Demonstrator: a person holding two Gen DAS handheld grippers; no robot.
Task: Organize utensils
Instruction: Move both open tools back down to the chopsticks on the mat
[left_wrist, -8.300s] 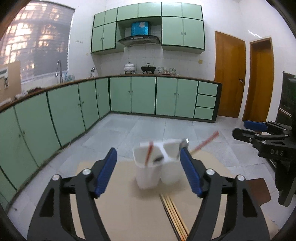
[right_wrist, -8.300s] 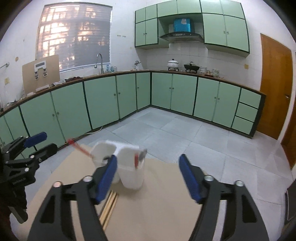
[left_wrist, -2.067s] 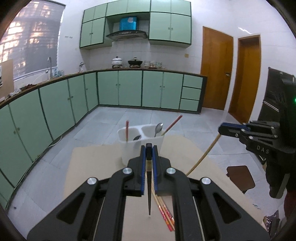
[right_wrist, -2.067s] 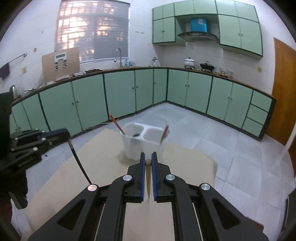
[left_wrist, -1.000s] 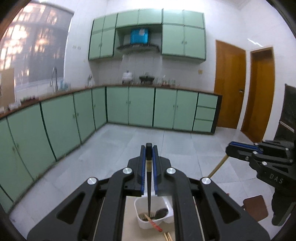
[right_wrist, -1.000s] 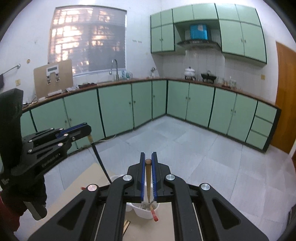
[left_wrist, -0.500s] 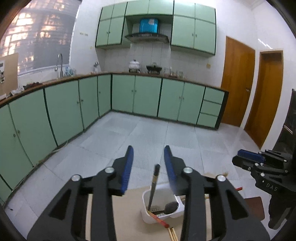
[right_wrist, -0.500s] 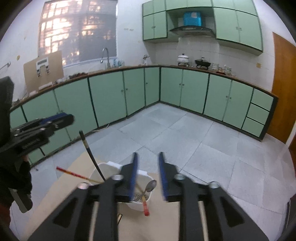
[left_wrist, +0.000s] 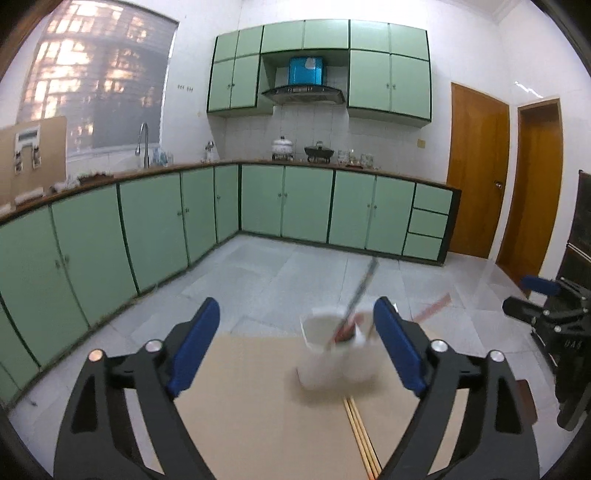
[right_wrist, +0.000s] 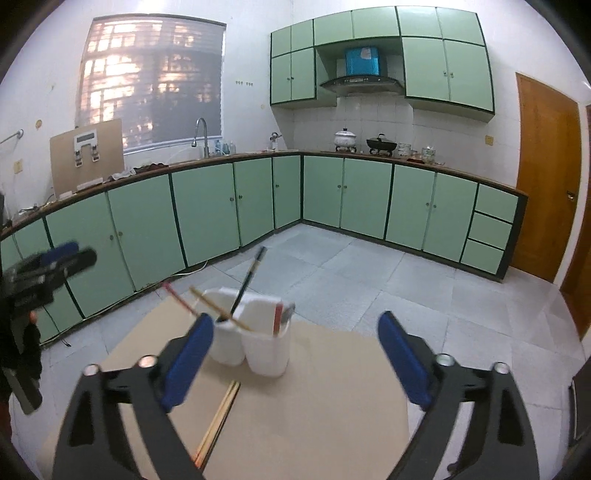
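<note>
A white two-cup utensil holder (left_wrist: 334, 350) (right_wrist: 255, 341) stands on the tan table. It holds a black chopstick (right_wrist: 246, 280) (left_wrist: 360, 291), a red chopstick (right_wrist: 177, 297), a wooden chopstick (right_wrist: 218, 308) and a spoon (right_wrist: 287, 312). Several wooden chopsticks (left_wrist: 360, 439) (right_wrist: 219, 417) lie on the table in front of it. My left gripper (left_wrist: 295, 347) is open and empty, just short of the holder. My right gripper (right_wrist: 295, 354) is open and empty, with the holder near its left finger. Each gripper shows at the edge of the other's view (left_wrist: 546, 306) (right_wrist: 48, 266).
The tan table (left_wrist: 258, 406) (right_wrist: 332, 406) has its far edge just behind the holder. Beyond it are grey floor tiles (right_wrist: 351, 273), green cabinets (left_wrist: 306, 206) and wooden doors (left_wrist: 476, 177). A dark stool (left_wrist: 524, 402) stands at the right.
Both grippers opened and let go of their chopsticks, which now stand in the holder. Both grippers pulled back and lowered toward the table.
</note>
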